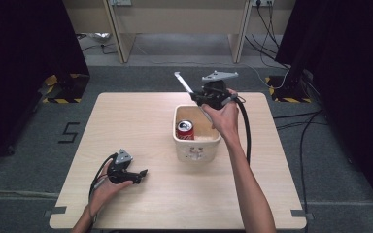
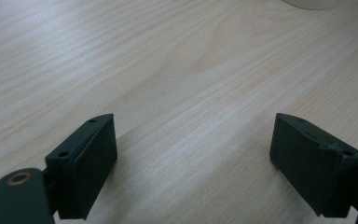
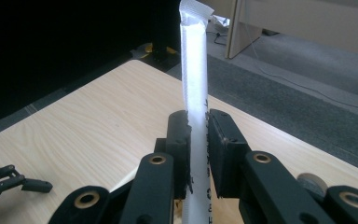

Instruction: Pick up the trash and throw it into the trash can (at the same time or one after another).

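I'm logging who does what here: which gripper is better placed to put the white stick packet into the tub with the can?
Right. The right gripper is clamped on the white stick packet near the tub; the left gripper rests open and empty on the table, farther away.

Red can [image 1: 185, 130] inside cream tub [image 1: 197, 147] on table [image 1: 126, 126]

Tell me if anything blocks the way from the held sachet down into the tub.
Nothing visible does. The right gripper is shut on the sachet above the far rim of the tub. A red can lies inside at the tub's left, with bare floor beside it.
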Demonstrator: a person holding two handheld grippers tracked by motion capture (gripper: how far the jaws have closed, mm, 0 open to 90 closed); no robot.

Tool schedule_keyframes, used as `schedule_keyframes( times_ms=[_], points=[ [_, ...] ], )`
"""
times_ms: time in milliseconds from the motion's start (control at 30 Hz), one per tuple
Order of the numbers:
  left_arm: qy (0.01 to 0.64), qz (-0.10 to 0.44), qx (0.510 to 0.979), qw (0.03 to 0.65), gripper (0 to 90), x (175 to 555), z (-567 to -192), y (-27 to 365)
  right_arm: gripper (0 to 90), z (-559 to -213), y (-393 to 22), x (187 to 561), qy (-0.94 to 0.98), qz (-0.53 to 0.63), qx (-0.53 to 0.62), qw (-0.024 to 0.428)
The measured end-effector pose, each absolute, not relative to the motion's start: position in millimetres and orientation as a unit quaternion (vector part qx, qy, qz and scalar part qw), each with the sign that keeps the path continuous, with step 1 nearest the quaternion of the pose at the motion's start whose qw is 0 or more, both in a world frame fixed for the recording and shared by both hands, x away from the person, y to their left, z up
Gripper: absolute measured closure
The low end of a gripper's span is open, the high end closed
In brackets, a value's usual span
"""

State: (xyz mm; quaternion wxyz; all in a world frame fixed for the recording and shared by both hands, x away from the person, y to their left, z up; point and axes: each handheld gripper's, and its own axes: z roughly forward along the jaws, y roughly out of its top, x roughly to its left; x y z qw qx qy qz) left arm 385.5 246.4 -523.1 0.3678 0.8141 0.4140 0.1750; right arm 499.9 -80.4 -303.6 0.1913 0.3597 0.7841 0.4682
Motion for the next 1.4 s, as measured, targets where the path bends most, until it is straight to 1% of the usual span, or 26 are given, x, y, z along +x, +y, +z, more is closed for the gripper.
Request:
schedule_keyframes(
  times_ms=[267,700,1033,1400],
  points=[
    [0.414,0.175,0.814,0.368,14.0,385,-523,246,79.0,-317,-59,522,0.786,0.473,0.356,0.175],
    [0.413,0.175,0.815,0.367,14.0,385,-523,247,79.0,-333,-56,543,0.784,0.475,0.359,0.175],
    [0.414,0.174,0.815,0.367,14.0,385,-523,247,78.8,-347,-55,546,0.784,0.478,0.362,0.163],
    [0.415,0.174,0.814,0.368,14.0,385,-523,246,78.8,-348,-51,550,0.78,0.484,0.359,0.167]
  ],
)
